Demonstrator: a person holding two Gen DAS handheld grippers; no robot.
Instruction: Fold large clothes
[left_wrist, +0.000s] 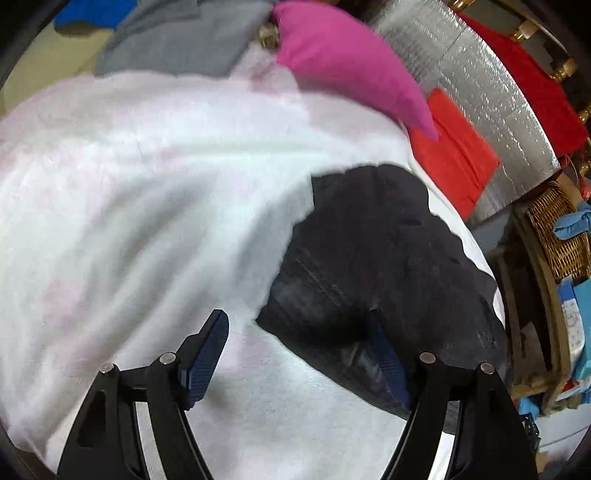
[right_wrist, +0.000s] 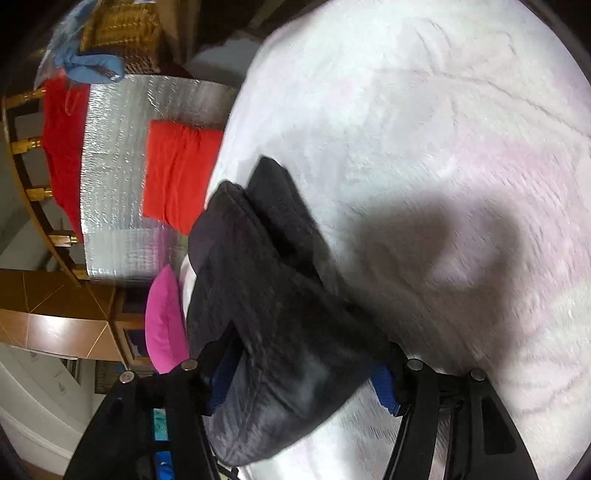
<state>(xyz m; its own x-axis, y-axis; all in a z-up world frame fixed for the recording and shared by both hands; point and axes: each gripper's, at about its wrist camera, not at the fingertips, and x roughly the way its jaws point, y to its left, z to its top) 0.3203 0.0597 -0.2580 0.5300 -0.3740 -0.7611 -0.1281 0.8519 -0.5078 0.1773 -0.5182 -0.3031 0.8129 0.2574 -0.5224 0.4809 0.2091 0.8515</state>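
The left tool (left_wrist: 299, 343) hovered with its two blue ribbed fingers spread wide apart and holding nothing. Its right finger sat over the near edge of a dark garment (left_wrist: 376, 258), while its left finger hung above a white fleecy blanket (left_wrist: 147, 184). The garment lay flat in a rumpled heap on the blanket, ahead and to the right of this tool.

The right tool (right_wrist: 299, 384) had its fingers spread widely, with a thick fold of the same dark garment (right_wrist: 266, 295) bunched between them. Whether the fingers actually pinched the cloth could not be told, since the fabric hid their tips. The garment looked heavy, charcoal-black and stitched in ridged seams, trailing from the tool out across the soft, plush blanket (right_wrist: 443, 147). A shadow fell on the blanket beside it.

Further out, a pink cushion (left_wrist: 343, 62) rested at the blanket's far edge, beside a folded grey cloth (left_wrist: 177, 40). A folded red-orange cloth (left_wrist: 454, 155) lay on a silver, crinkled foil mat (left_wrist: 491, 110) next to the blanket. Beyond the mat stood a woven wicker basket (left_wrist: 557, 229) with a blue rag (left_wrist: 570, 221) draped on it.
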